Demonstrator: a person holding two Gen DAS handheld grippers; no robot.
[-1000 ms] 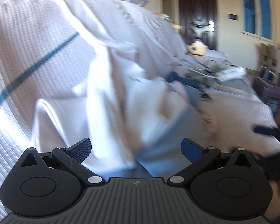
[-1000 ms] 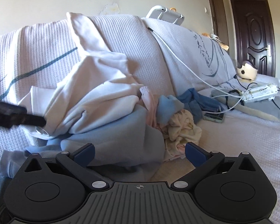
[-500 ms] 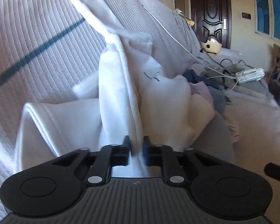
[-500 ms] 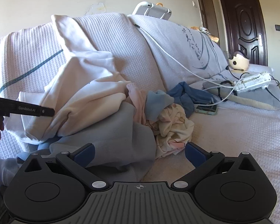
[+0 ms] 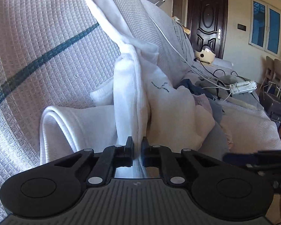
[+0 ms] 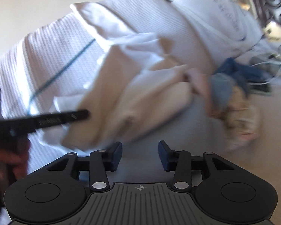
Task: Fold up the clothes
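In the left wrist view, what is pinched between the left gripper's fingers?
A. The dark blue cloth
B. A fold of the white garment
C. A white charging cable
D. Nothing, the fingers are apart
B: the left gripper has its fingers nearly together on a ridge of the white garment that runs up from them toward the sofa back.

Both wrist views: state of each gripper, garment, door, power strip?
left gripper: shut on the white garment
white garment: crumpled, one fold pinched, a strip draped up the sofa back
right gripper: closing, nothing between the jaws
grey garment: crumpled, under the white one
blue garment: bunched on the seat
door: closed
power strip: cables plugged in
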